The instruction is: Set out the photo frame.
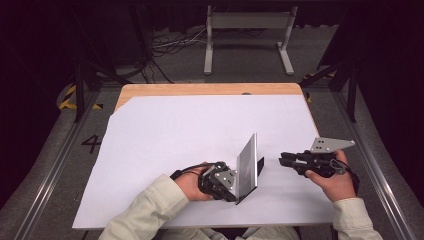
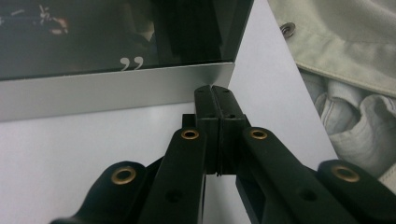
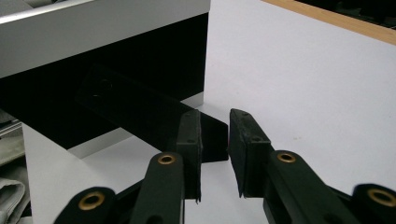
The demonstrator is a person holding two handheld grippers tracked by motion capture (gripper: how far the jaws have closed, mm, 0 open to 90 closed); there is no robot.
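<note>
A wooden table (image 1: 150,90) is carrying a large white sheet (image 1: 175,135) that is covering nearly all of its top, leaving a strip of pale wood showing along the far edge. On the sheet, toward the near edge and a little right of the middle, a picture frame (image 1: 247,162) is standing upright on its long edge: a flat rectangle with a smooth brushed silver border, a dark glossy front that is catching reflections, and a matte black back. A thin black prop (image 3: 140,109), flat and pointed, is sticking out from that back and slanting down to the sheet. The left gripper (image 1: 220,181) is sitting at the frame's near end, its black jaws clenched flat together with nothing between them, their tips just beside the silver edge (image 2: 116,91). The right gripper (image 1: 284,159) is hovering just right of the frame, its jaws standing a little apart and gripping nothing, with the prop's tip lying just ahead of them.
</note>
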